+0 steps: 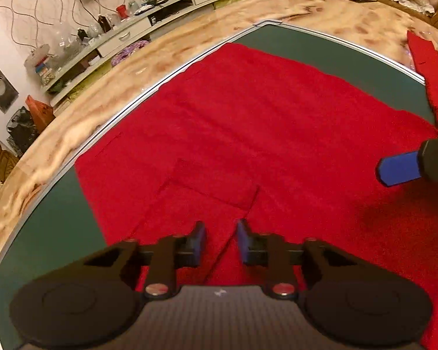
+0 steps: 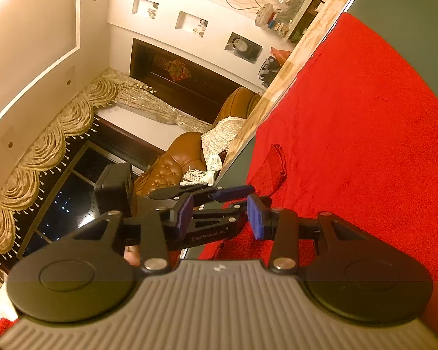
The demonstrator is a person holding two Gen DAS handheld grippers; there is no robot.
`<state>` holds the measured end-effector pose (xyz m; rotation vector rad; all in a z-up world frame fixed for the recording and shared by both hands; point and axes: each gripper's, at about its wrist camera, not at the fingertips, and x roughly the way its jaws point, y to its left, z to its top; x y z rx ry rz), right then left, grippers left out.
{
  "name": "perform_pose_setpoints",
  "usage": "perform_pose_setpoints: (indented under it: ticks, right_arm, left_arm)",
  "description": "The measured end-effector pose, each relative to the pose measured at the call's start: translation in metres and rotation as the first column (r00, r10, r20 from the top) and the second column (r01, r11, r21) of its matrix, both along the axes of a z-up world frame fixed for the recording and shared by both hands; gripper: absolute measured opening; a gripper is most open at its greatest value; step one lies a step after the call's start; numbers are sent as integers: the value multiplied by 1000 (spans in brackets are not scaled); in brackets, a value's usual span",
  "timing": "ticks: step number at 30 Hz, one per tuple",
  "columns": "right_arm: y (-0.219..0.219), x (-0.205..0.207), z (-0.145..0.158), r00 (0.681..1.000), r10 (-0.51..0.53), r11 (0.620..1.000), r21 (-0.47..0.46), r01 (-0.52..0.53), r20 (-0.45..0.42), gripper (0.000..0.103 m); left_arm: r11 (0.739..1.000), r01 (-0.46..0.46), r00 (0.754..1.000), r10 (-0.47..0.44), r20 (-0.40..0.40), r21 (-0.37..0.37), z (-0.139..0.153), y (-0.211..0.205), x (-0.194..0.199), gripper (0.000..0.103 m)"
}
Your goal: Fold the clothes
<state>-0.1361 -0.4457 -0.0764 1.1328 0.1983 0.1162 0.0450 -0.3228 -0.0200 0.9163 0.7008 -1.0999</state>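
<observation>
A red garment (image 1: pixel 248 134) lies spread flat on a dark green mat (image 1: pixel 43 233), with a square pocket seam near its front. My left gripper (image 1: pixel 220 240) hovers just above the garment's near edge, jaws open, holding nothing. A blue finger of my right gripper (image 1: pixel 400 170) enters at the right edge. In the right wrist view, my right gripper (image 2: pixel 220 214) is open and empty, tilted sideways over the garment (image 2: pixel 350 145). The left gripper (image 2: pixel 216 195) shows just beyond it, near a bunched fold (image 2: pixel 273 164) at the garment's edge.
The mat sits on a marble-patterned table (image 1: pixel 108 87). Another red cloth piece (image 1: pixel 432 67) lies at the far right. A cluttered TV cabinet (image 1: pixel 125 35) stands beyond the table. Brown leather sofas (image 2: pixel 184 157) and curtains lie past the table edge.
</observation>
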Motion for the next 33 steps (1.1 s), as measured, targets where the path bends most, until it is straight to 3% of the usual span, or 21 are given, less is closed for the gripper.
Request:
perform_pose_setpoints:
  ticks: [2, 5, 8, 10, 13, 16, 19, 25, 29, 33]
  right_arm:
    - [0, 0, 0, 1000, 0, 1000, 2, 0, 0, 47]
    - [-2, 1, -1, 1000, -2, 1000, 5, 2, 2, 47]
    - [-3, 0, -2, 1000, 0, 1000, 8, 0, 3, 47]
    - [-3, 1, -3, 1000, 0, 1000, 9, 0, 4, 47]
    - [-4, 1, -4, 1000, 1, 1000, 16, -1, 5, 47]
    - [-4, 1, -5, 1000, 2, 1000, 21, -2, 4, 47]
    - [-4, 1, -5, 1000, 2, 1000, 22, -2, 3, 47]
    - [-3, 1, -5, 1000, 5, 1000, 23, -5, 3, 47]
    - [-2, 0, -4, 1000, 10, 1000, 17, -10, 3, 47]
    - [-3, 0, -3, 1000, 13, 1000, 18, -13, 3, 47]
  left_arm:
    - [1000, -12, 1000, 12, -19, -13, 1, 3, 3, 18]
    - [999, -38, 999, 37, -21, -29, 2, 7, 10, 4]
    - [993, -78, 996, 82, 44, -88, 8, 18, 8, 2]
    - [978, -139, 986, 151, 72, -155, 17, 29, 12, 2]
    - [932, -250, 962, 269, 39, -261, 39, 56, 27, 2]
    - [867, -362, 924, 382, -12, -343, 69, 95, 51, 2]
    - [795, -465, 869, 493, -32, -390, 100, 141, 81, 2]
    - [638, -643, 723, 688, -62, -423, 131, 242, 143, 2]
    - [582, -721, 648, 758, -69, -377, 119, 293, 184, 2]
    - [585, -751, 631, 773, -71, -306, 81, 328, 209, 2]
